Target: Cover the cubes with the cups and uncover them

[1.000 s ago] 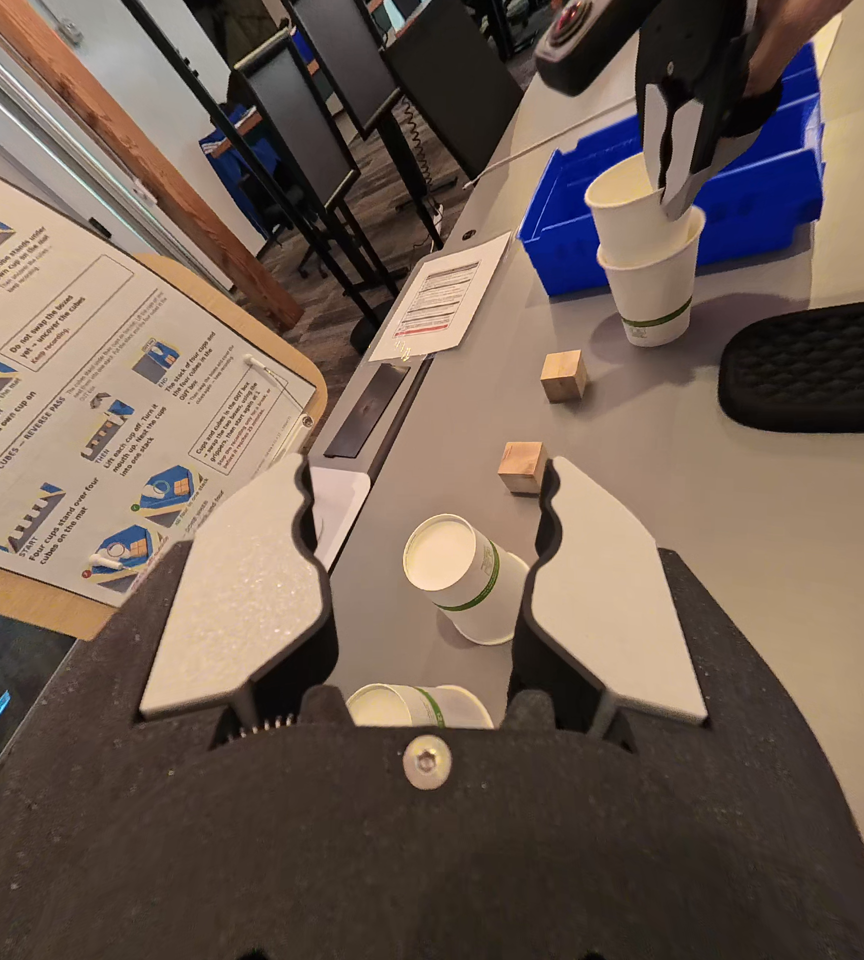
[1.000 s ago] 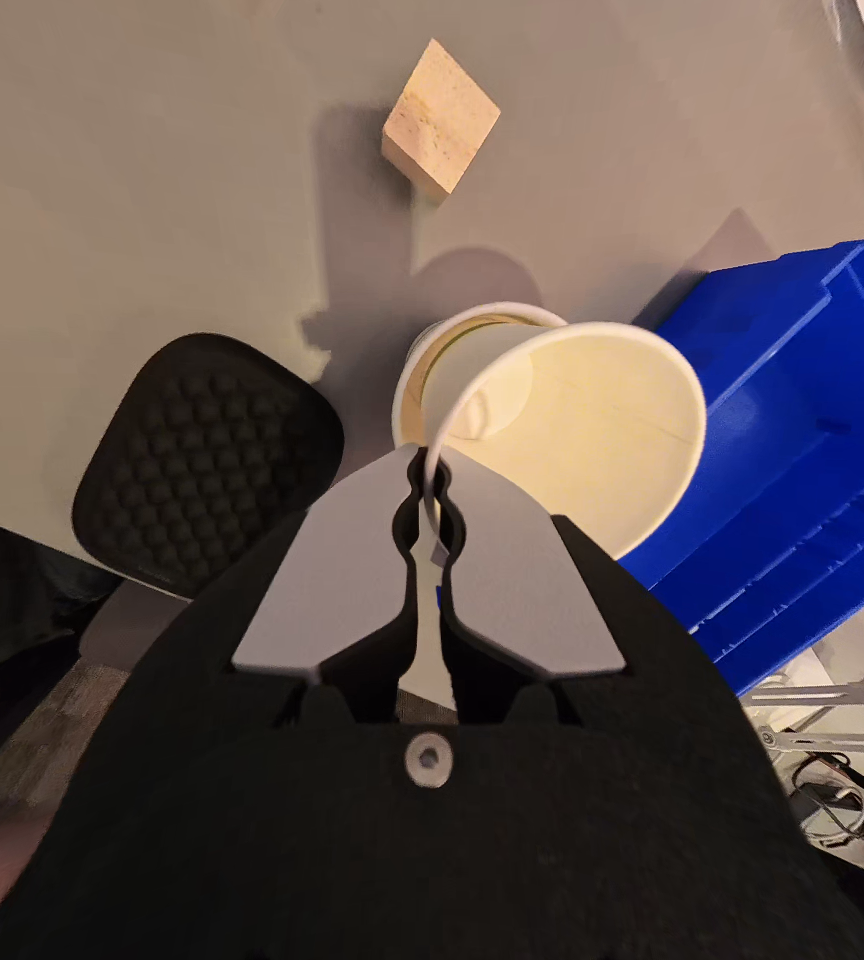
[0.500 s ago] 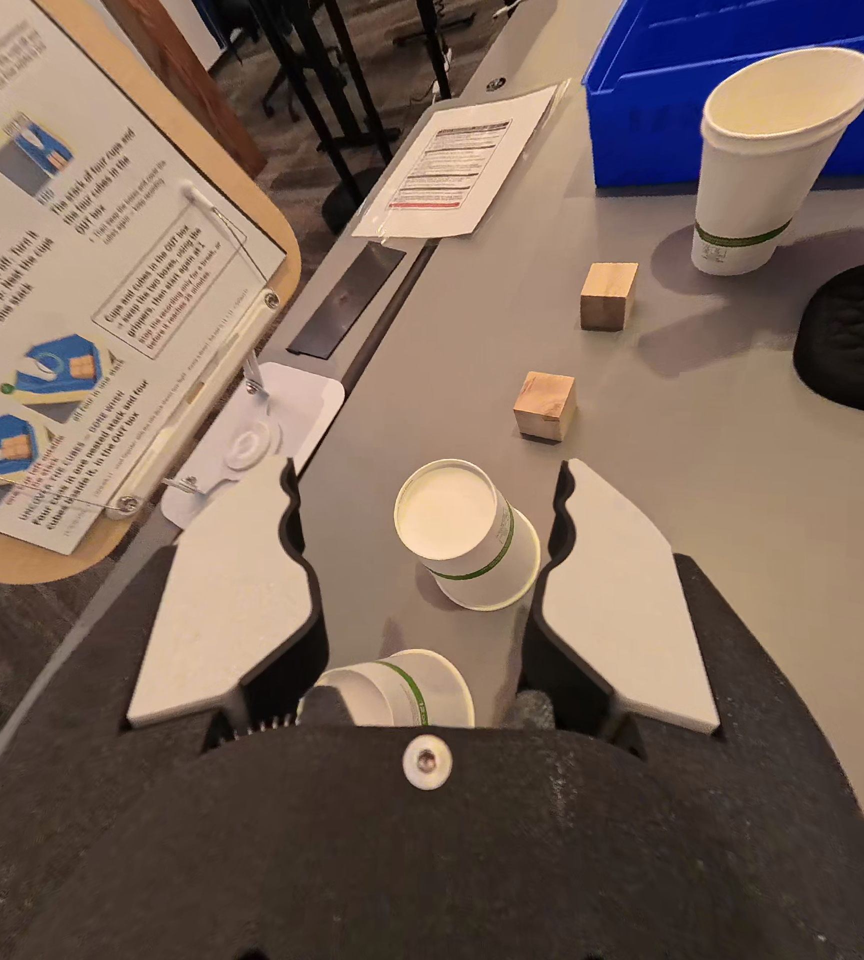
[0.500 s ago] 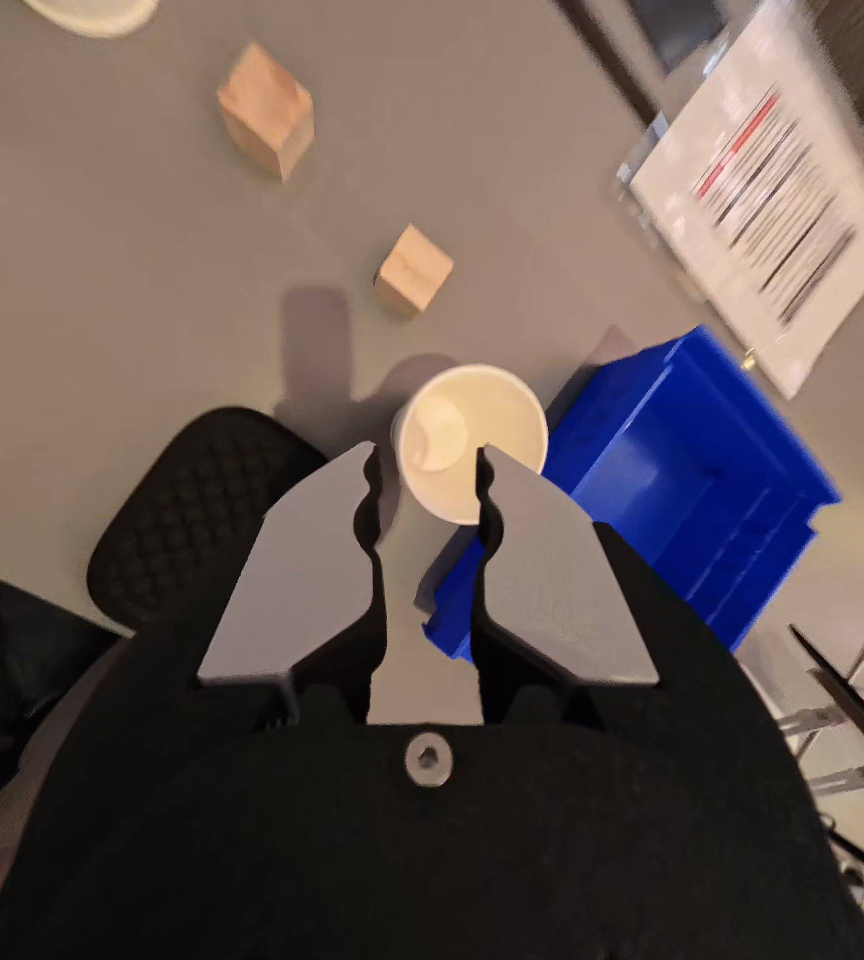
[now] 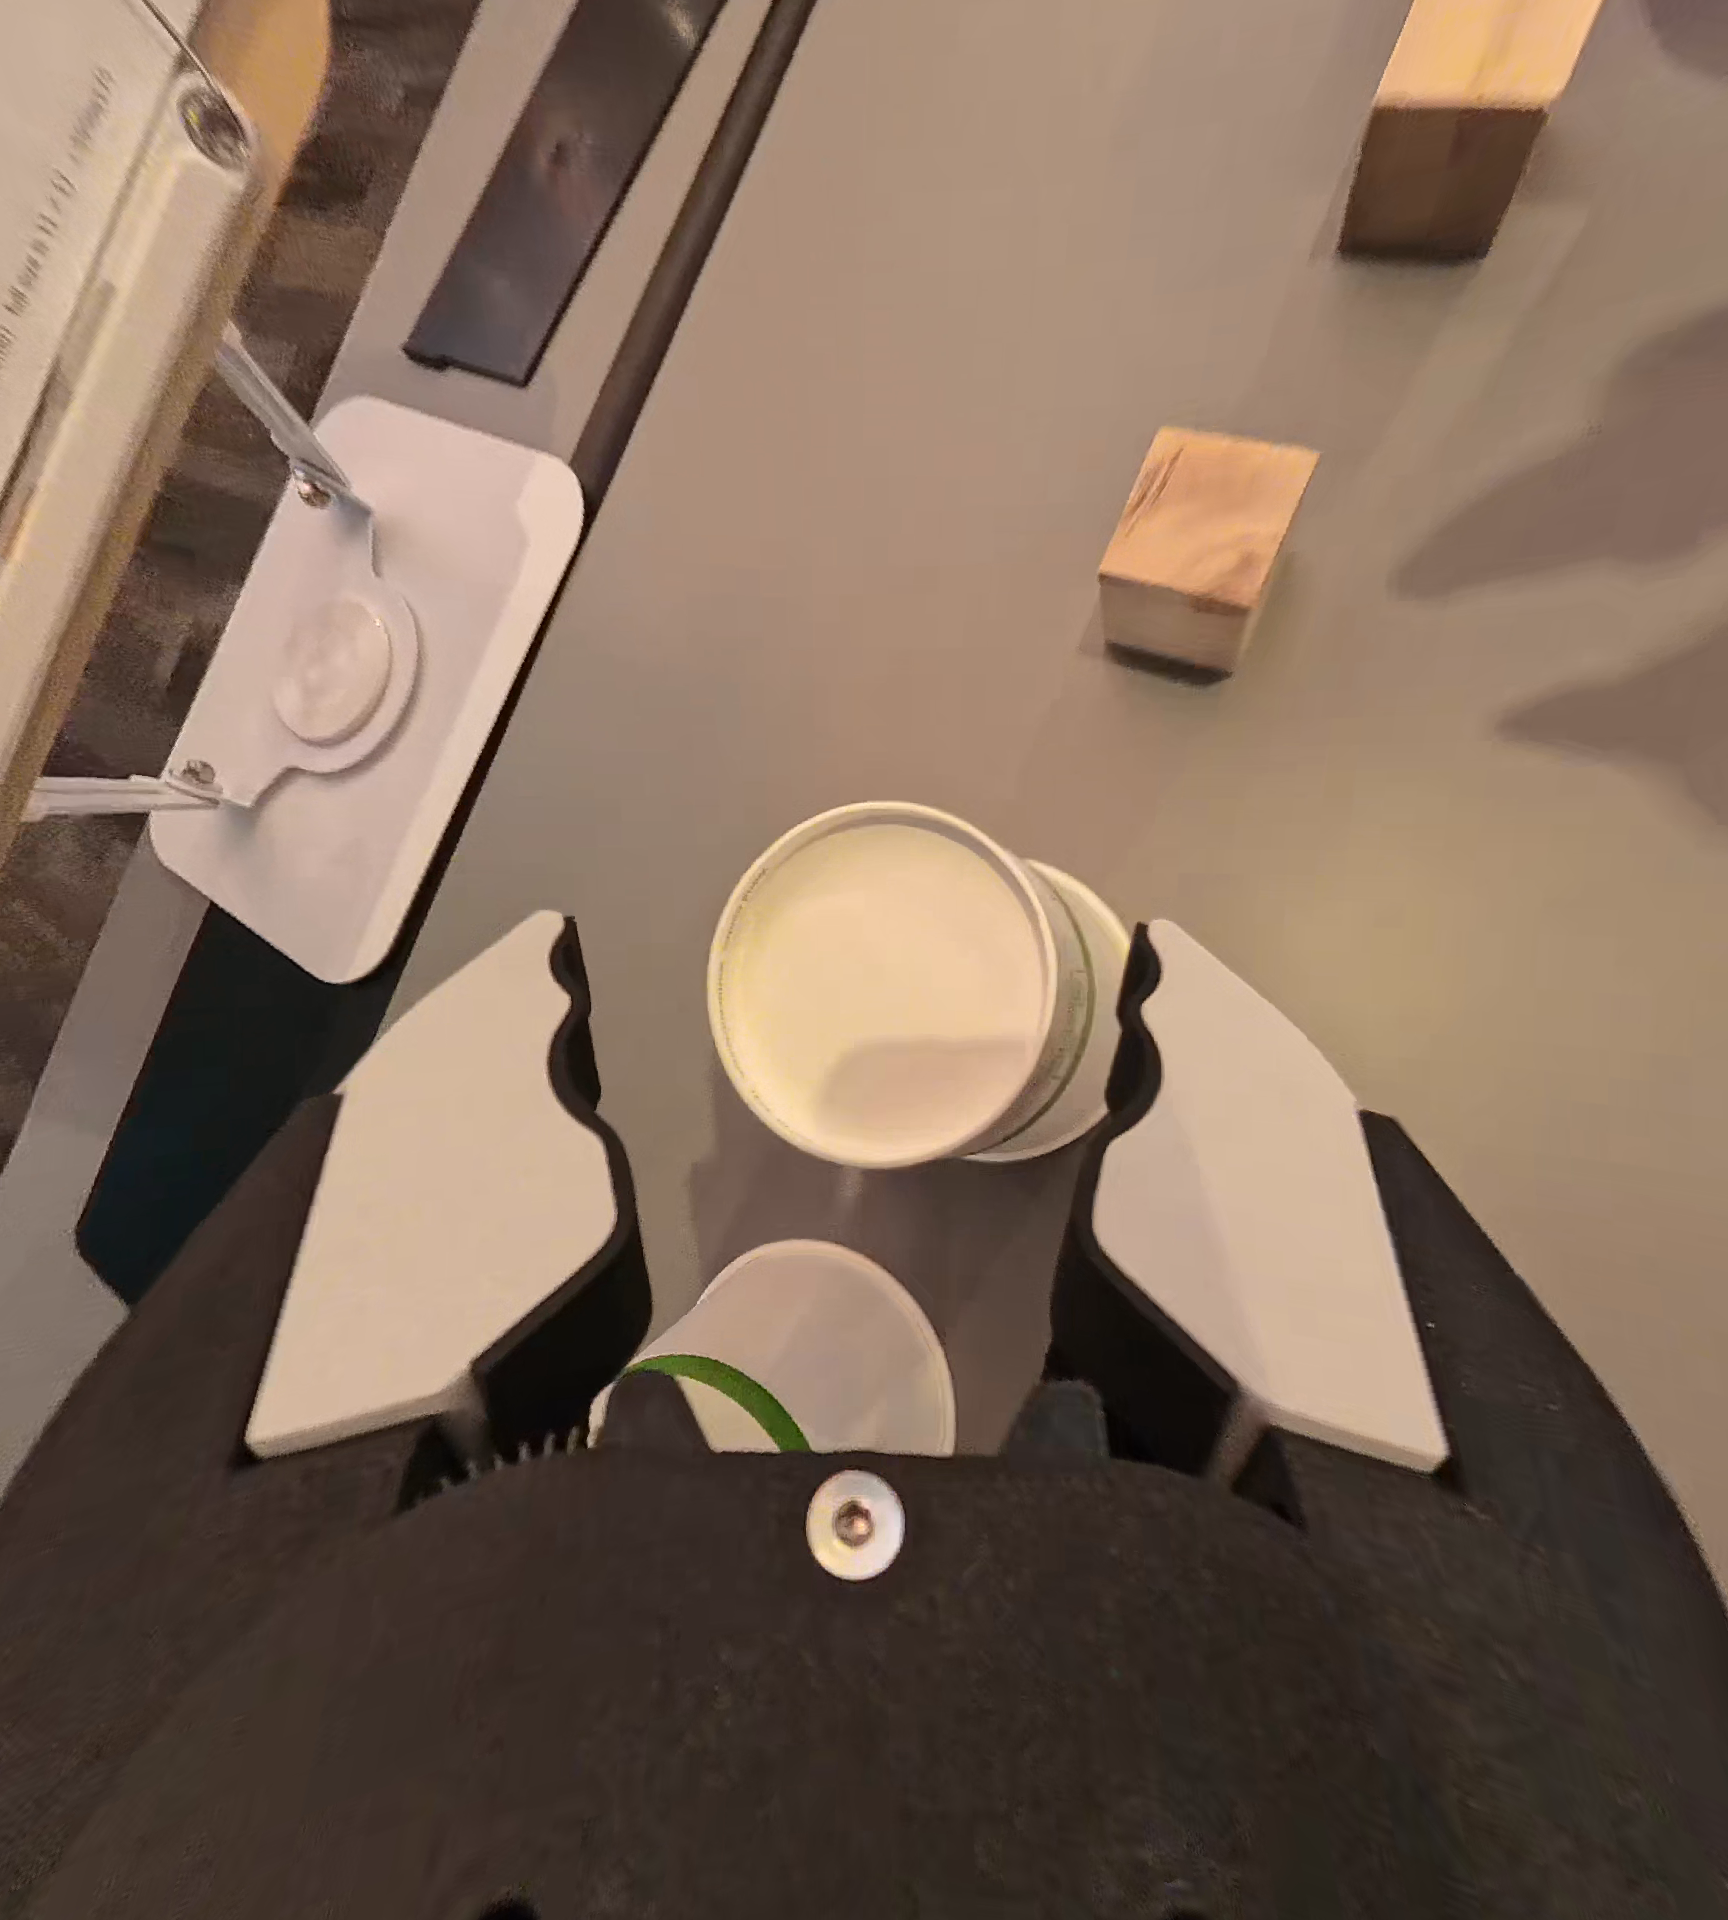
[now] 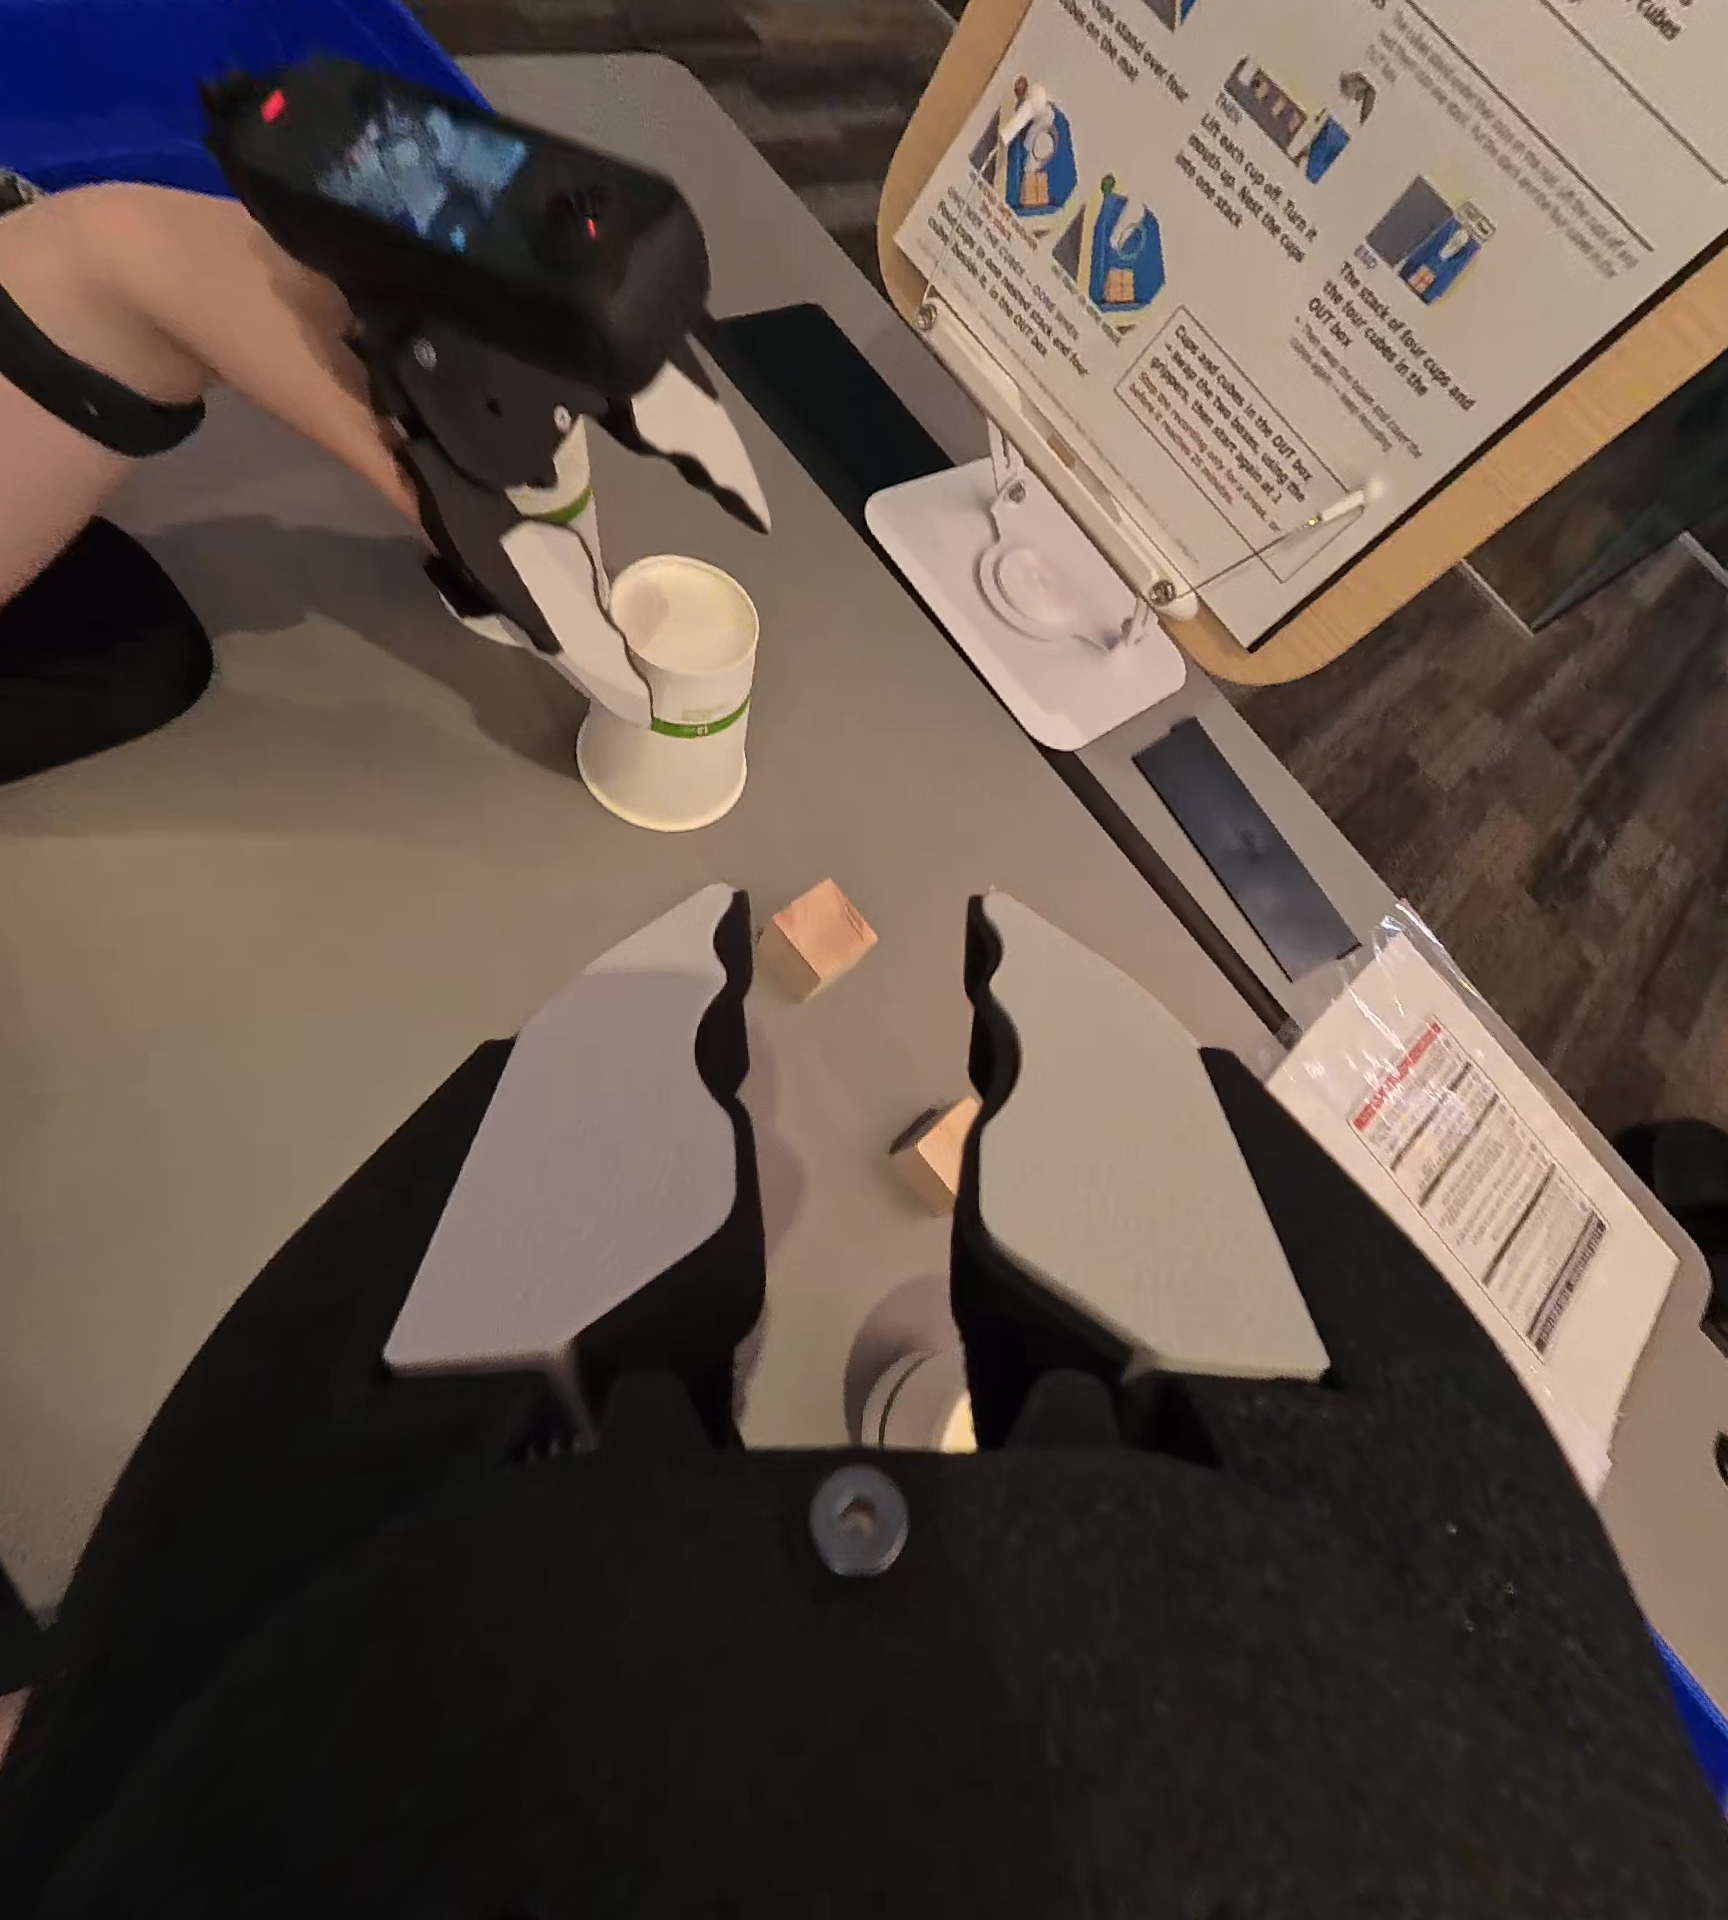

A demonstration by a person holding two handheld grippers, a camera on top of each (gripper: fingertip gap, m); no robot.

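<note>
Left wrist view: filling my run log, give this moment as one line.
left gripper: open around upside-down cup | right gripper: open, empty | two cubes uncovered

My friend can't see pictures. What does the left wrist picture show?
The open left gripper reaches around an upside-down white paper cup on a grey table, its jaws not yet closed. A second upside-down cup sits nearer, and two wooden cubes lie beyond.

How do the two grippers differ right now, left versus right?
The left gripper is spread around an upside-down paper cup; the right gripper has no cup between its fingers. The left sits low at that cup; the right hovers above two bare wooden cubes. Both are open.
</note>
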